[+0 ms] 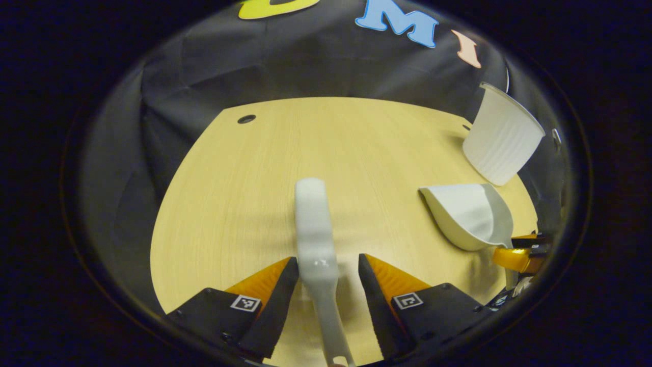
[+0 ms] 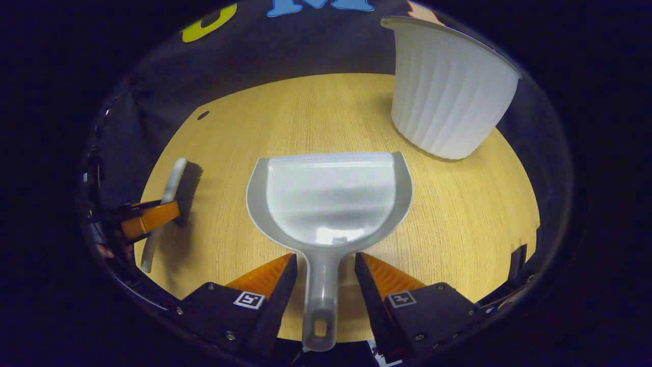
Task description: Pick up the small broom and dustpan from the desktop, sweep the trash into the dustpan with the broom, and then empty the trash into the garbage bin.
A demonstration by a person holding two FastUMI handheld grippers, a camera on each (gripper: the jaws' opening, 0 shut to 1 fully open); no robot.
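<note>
A white small broom (image 1: pixel 316 229) lies on the wooden desktop (image 1: pixel 244 193), its handle running back between the fingers of my left gripper (image 1: pixel 326 260). That gripper is open, with a gap on each side of the handle. In the right gripper view the broom (image 2: pixel 173 186) rests on its dark bristles at the left, with the left gripper (image 2: pixel 147 219) around its handle. The grey-white dustpan (image 2: pixel 331 196) lies flat, mouth facing away. Its handle sits between the fingers of my open right gripper (image 2: pixel 324 257), which do not touch it. In the left gripper view the dustpan (image 1: pixel 468 214) is at the right.
A white ribbed garbage bin (image 2: pixel 448 97) stands on the desktop (image 2: pixel 458 204) behind and to the right of the dustpan; it is at the far right (image 1: pixel 501 135) in the left gripper view. A small round hole (image 1: pixel 246 119) marks the table's far left corner. Black cloth walls surround the table.
</note>
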